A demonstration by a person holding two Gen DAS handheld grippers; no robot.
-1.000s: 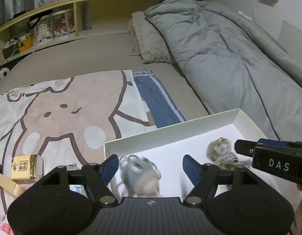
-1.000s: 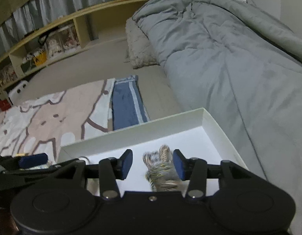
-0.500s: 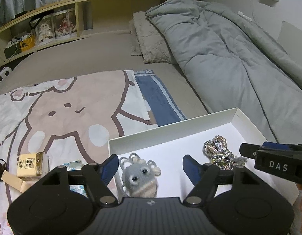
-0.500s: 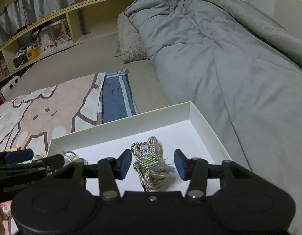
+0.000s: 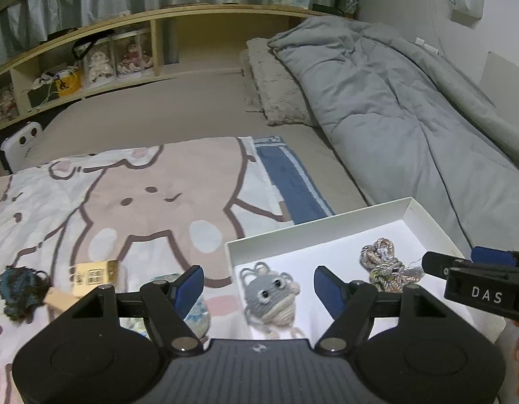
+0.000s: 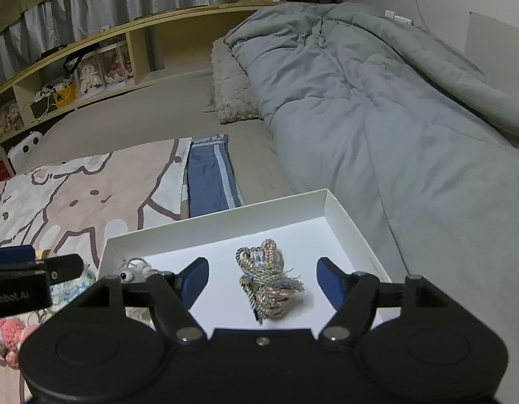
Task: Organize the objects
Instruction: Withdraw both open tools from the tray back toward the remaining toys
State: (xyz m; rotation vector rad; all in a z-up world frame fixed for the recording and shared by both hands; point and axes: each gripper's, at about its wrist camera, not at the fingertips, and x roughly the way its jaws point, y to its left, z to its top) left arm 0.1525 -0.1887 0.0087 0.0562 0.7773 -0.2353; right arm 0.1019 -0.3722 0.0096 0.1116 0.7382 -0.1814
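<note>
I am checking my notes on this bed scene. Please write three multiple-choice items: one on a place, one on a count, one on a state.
1. Where does the grey knitted toy lie?
A. in the white box
B. on the pillow
C. on the shelf

2. How many things lie in the white box?
A. none
B. two
C. four

3. How is the cord bundle in relation to the right tongs?
A. squeezed between the pads
B. lifted off the box floor
C. lying free between pads that are opening

Answers:
1 A, box walls surround it.
2 B, only toy and bundle show.
3 C, gaps show on both sides.
</note>
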